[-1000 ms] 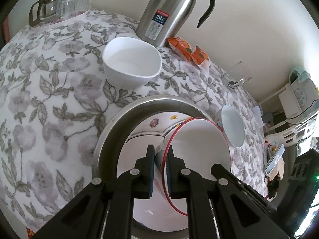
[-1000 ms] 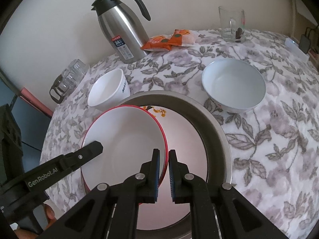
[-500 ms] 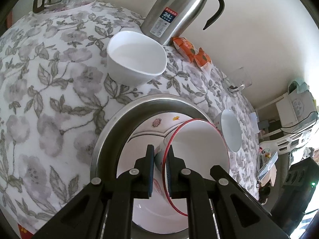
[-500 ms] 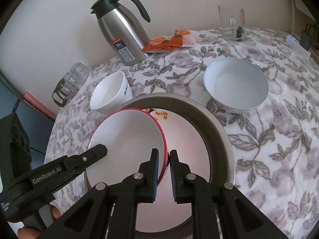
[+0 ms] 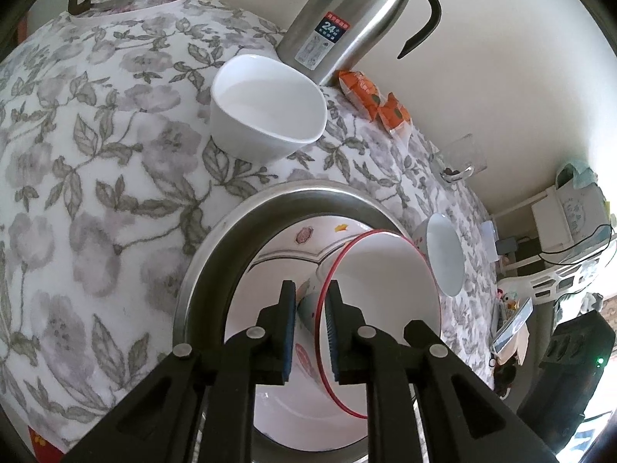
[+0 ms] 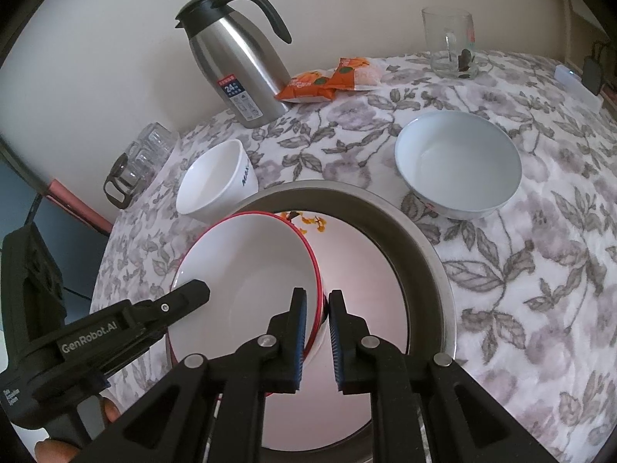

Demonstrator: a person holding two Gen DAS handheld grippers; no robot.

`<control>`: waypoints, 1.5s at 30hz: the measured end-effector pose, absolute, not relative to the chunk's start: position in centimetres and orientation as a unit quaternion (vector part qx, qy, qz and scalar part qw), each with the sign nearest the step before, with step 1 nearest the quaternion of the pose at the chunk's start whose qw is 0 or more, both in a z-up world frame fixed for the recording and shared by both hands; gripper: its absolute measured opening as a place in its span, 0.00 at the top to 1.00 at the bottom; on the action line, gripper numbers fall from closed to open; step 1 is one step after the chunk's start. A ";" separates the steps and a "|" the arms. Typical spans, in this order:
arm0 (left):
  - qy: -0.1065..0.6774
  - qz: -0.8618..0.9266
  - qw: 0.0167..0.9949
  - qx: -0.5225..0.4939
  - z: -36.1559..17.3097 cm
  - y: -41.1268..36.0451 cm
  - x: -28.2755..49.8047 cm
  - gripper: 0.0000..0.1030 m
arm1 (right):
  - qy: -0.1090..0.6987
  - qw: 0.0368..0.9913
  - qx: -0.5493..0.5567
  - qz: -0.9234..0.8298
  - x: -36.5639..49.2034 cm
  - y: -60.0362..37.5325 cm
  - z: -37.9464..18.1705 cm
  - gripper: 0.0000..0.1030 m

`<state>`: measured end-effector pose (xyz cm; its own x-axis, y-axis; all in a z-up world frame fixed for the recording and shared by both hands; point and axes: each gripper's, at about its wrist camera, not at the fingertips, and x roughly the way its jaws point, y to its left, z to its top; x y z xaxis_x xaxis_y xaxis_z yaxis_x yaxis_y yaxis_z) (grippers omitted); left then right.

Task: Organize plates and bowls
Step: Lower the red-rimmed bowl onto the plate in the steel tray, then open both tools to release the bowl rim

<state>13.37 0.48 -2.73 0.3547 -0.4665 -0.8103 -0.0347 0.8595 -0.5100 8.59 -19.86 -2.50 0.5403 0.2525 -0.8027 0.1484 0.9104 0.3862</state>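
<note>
A red-rimmed white bowl (image 6: 246, 281) hangs tilted over a patterned plate (image 6: 370, 308) that lies in a steel basin (image 6: 424, 247). My right gripper (image 6: 317, 310) is shut on the bowl's near rim. My left gripper (image 5: 311, 303) is shut on the opposite rim; the bowl shows in the left wrist view (image 5: 385, 289) above the plate (image 5: 277, 270) and basin (image 5: 216, 239). A squarish white bowl (image 6: 214, 183) stands left of the basin, also in the left wrist view (image 5: 266, 112). A round pale bowl (image 6: 459, 162) stands to the right, also in the left wrist view (image 5: 445, 254).
A steel thermos jug (image 6: 235, 61) stands at the back by the wall, with orange snack packets (image 6: 331, 77) beside it. A glass mug (image 6: 451, 46) is at the back right, a glass pitcher with cups (image 6: 139, 162) at the left edge. A floral cloth (image 6: 540, 231) covers the table.
Both grippers have lifted the red-rimmed bowl a little and it has tilted more; the table looks farther below. Both stay shut on its rim.
</note>
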 end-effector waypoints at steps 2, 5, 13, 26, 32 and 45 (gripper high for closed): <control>0.554 -0.132 0.790 -0.225 -2.8 0.5 13.3 0.80 | 0.480 0.851 0.211 0.030 8.6 -19.9 -2.5 0.86; 0.551 -0.131 0.793 -0.224 -2.5 0.6 13.2 0.79 | 0.484 0.850 0.207 0.030 8.6 -19.8 -2.4 0.85; 0.535 -0.122 0.811 -0.203 -0.8 1.0 12.8 0.64 | 0.479 0.855 0.196 0.022 8.3 -20.1 -1.7 0.84; 0.530 -0.059 0.830 -0.162 -0.1 2.2 12.3 0.41 | 0.466 0.869 0.167 -0.005 7.6 -20.3 0.3 0.50; 0.530 -0.031 0.831 -0.165 -0.3 3.1 12.2 0.31 | 0.469 0.869 0.155 -0.020 7.5 -20.4 0.3 0.36; 0.518 0.009 0.839 -0.166 -0.5 4.3 12.2 0.16 | 0.476 0.867 0.147 -0.033 7.6 -20.5 -0.1 0.10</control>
